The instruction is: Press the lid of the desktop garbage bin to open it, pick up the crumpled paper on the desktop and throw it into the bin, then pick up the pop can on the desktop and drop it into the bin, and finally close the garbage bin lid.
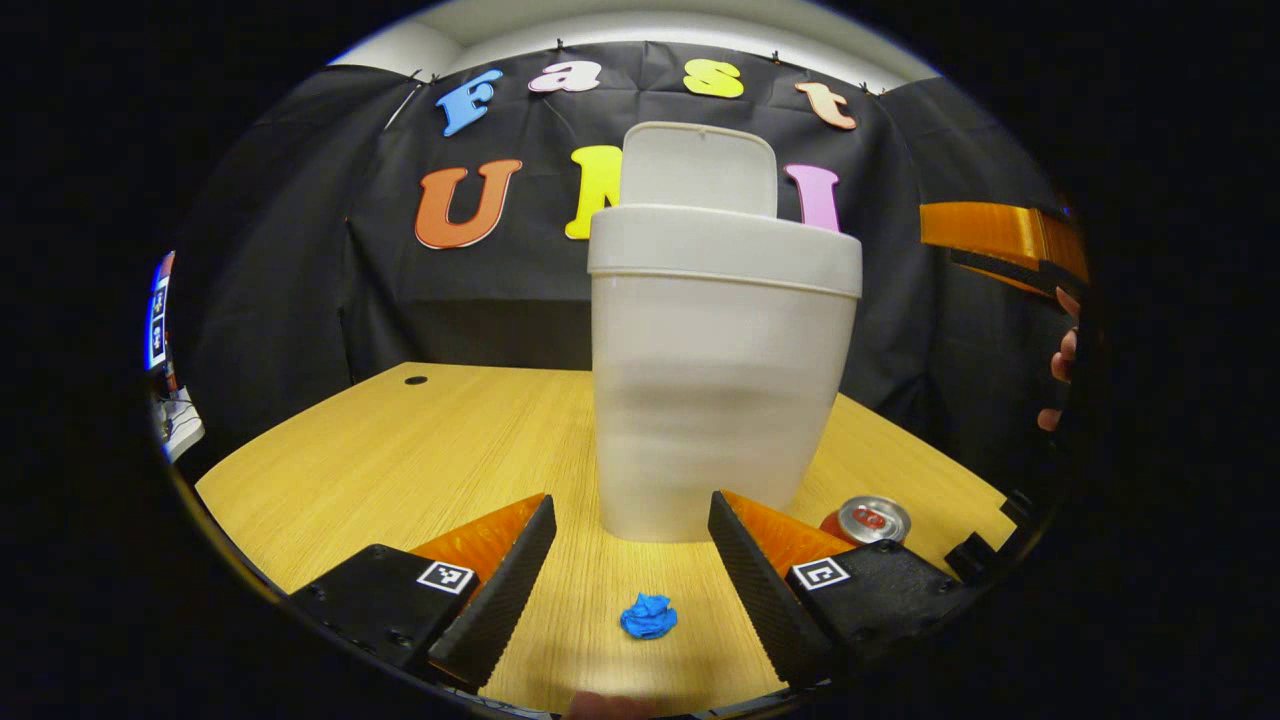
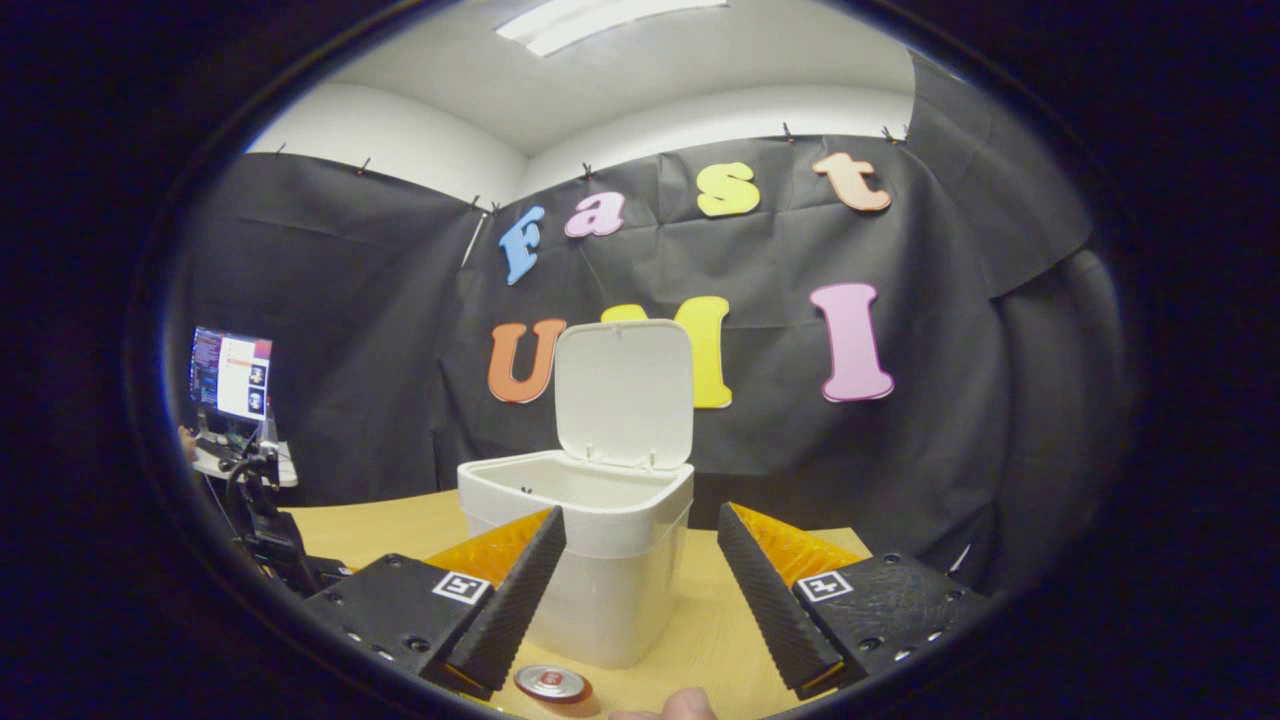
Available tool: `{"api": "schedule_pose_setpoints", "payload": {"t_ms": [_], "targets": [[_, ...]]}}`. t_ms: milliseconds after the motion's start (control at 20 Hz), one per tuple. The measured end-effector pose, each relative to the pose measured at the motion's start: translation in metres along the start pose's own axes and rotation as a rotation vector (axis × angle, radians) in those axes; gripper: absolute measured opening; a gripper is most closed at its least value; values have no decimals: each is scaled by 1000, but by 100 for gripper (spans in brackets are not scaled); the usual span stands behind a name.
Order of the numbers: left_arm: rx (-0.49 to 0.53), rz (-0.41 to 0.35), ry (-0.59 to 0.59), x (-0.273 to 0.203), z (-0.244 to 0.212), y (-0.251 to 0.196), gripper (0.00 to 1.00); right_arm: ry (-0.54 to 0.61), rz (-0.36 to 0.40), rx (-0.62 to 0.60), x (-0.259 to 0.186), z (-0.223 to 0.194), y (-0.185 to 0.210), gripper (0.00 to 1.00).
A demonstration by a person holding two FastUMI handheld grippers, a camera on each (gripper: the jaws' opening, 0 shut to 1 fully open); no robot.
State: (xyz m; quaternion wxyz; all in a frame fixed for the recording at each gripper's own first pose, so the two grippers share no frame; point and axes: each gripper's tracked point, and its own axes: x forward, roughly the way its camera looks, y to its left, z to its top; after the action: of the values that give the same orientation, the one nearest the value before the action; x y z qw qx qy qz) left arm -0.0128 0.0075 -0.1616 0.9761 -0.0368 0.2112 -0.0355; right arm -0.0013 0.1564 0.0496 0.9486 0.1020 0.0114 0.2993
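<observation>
**Bin lid up, paper and can on the desk, both grippers spread wide**

In the left gripper view, we hold the left gripper (image 1: 632, 555) low over the wooden desk (image 1: 400, 450) with its fingers set wide apart and nothing between them. The white desktop garbage bin (image 1: 715, 380) stands straight ahead of the fingertips, close and tall in front of us, its lid (image 1: 700, 165) raised upright behind the rim. The blue crumpled paper (image 1: 648, 615) lies on the desk in the gap between our two fingers, nearer to us than the bin and touching neither finger. The pop can (image 1: 868, 520) sits on the desk just beyond our right-hand finger, beside the foot of the bin, with its top facing us. At the far right edge we see part of the other gripper's body and a hand (image 1: 1060, 365) on it.

In the right gripper view, we hold the right gripper (image 2: 640, 590) higher, its fingers likewise spread wide and holding nothing. The bin (image 2: 600, 590) stands ahead between the fingers, somewhat toward the left-hand one, and we look into its open mouth past the upright lid (image 2: 625, 390). The pop can (image 2: 552, 684) lies below us, just by the tip end of the left-hand finger. A monitor (image 2: 230, 375) glows far off to the left.
</observation>
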Motion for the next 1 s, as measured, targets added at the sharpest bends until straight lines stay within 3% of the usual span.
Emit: {"api": "schedule_pose_setpoints", "payload": {"t_ms": [350, 750, 1000], "targets": [[5, -18, 117, -2, -49, -8, 99, 52, -76, 11, -14, -49, -17, 95], [24, 4, 192, 3, -80, -7, 98, 130, -103, 43, -22, -95, -17, 95], [31, 3, 216, 8, -95, -10, 77, 129, -117, 34, -24, -101, -19, 94]]}}
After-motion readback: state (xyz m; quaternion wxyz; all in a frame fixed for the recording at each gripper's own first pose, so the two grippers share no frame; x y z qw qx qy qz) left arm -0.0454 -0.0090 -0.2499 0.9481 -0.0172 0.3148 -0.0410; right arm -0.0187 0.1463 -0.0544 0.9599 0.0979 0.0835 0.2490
